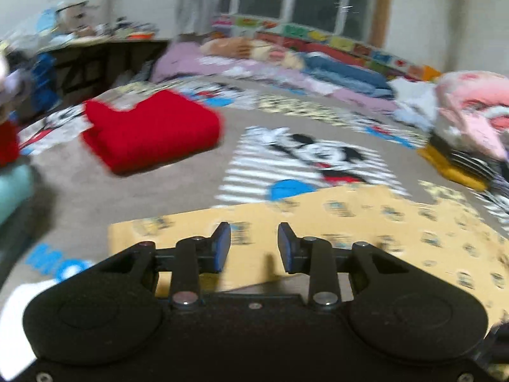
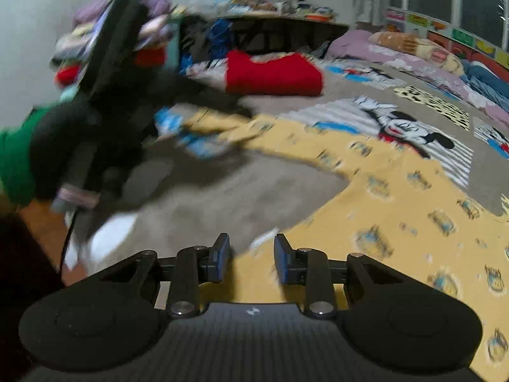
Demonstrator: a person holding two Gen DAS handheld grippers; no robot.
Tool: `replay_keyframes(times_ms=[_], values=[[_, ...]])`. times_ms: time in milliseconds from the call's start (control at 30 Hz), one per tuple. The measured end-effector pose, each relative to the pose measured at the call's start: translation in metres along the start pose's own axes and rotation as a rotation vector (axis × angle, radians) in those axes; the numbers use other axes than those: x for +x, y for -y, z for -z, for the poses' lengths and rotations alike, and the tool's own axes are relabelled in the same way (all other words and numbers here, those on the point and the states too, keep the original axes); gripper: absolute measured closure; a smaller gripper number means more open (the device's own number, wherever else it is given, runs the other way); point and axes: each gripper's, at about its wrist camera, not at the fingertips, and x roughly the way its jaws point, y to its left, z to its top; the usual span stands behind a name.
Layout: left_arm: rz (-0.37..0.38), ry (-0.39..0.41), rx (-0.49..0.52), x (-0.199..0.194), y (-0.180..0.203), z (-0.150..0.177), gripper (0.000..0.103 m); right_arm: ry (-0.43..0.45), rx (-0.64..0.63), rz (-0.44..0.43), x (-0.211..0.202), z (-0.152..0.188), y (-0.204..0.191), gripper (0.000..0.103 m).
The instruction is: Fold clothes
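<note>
Yellow printed garment (image 1: 366, 235) spread flat on bed, lower centre-right, motion-blurred, print unreadable. Left gripper (image 1: 254, 245) spread, empty above it. Right gripper (image 2: 251, 256) spread, empty. Folded red garment (image 1: 152, 133) upper left. Blurred dark gripper body hides left of right view.

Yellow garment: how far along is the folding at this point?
Done: a red garment lies folded on the bed. In hand: nothing; the left hand-held gripper and right hand-held gripper are open over the yellow garment. Left: the yellow garment is still spread out, unfolded.
</note>
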Motion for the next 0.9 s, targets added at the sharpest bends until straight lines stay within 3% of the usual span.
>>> replay_keyframes(times_ms=[267, 467, 667, 900], values=[[0.127, 0.0, 0.115, -0.006, 0.059, 0.008, 0.073, 0.015, -0.016, -0.091, -0.051, 0.035, -0.039, 0.067], [0.183, -0.009, 0.172, -0.004, 0.099, 0.011, 0.073, 0.091, 0.222, -0.067, -0.107, 0.062, 0.012, 0.066], [0.236, -0.032, 0.235, 0.004, 0.149, 0.016, 0.073, 0.25, 0.632, 0.116, -0.167, 0.126, 0.113, 0.064], [0.328, -0.05, 0.332, 0.011, 0.218, 0.027, 0.074, 0.429, 0.976, 0.483, -0.236, 0.226, 0.191, 0.056]])
